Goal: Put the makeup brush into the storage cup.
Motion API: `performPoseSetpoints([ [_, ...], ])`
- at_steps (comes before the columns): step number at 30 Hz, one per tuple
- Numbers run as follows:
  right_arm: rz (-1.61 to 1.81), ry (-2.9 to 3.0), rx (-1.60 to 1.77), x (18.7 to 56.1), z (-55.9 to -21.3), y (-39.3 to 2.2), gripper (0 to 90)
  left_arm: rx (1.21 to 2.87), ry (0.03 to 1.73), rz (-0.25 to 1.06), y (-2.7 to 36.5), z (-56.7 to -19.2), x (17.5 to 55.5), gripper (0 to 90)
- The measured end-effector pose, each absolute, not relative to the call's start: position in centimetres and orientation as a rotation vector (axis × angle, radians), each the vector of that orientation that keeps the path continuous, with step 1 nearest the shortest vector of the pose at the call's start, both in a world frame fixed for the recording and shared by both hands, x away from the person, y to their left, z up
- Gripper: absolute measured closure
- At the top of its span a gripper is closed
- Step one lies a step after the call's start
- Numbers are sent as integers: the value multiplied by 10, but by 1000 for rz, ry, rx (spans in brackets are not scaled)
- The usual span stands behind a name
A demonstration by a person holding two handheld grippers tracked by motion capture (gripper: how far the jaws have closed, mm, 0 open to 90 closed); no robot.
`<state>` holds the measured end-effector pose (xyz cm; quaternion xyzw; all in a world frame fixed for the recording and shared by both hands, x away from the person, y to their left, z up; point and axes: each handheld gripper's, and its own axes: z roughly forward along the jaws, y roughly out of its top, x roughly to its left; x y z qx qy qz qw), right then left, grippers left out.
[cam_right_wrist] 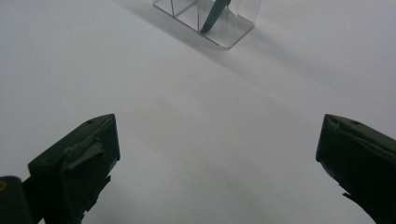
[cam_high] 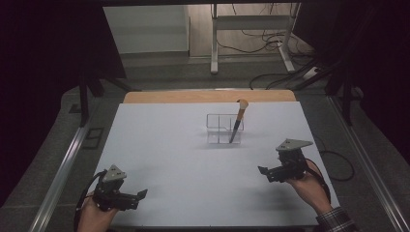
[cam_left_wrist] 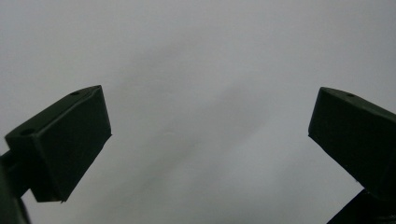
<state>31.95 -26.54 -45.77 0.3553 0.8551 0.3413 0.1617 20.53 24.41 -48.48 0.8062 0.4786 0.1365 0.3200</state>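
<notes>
Center-right of the high view, toward the far edge of the table [cam_high: 159,159], sits a clear divided box [cam_high: 223,129] with a brush [cam_high: 238,121] leaning in its right front cell, bristle end up, dark handle down. Both grippers are well back from it, w/ bare white surface between. Left gripper [cam_high: 140,195] is at lower left of the high view, held low in a hand [cam_high: 94,215]; its own view has both jaws spread wide w/ nothing between them. Right gripper [cam_high: 263,171] is at lower right, held in the other hand [cam_high: 309,186], jaws likewise spread & empty, tips aimed left across the table. In the right gripper view the box [cam_right_wrist: 219,23] and the brush's dark handle [cam_right_wrist: 215,16] sit at the top center, well ahead of the jaws, slightly right of the left jaw's line. Judging from this, the step in hand looks like approach, w/ no contact yet. Right gripper is nearer the brush, so next move prob. calls for it to travel forward & left, rise above the box rim, and line its jaws on the brush shaft above the wall w/o knocking the light box. Left gripper could steady the box if needed.
</notes>
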Motion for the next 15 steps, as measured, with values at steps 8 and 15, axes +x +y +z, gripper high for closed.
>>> performPoseSetpoints([
  [8,964,2443,1017,311,-459,-273,0,2122,1256,358,244,-485,205,0],
  [15,953,2442,1027,304,-459,-280,0,2126,1252,356,244,-485,205,0],
])
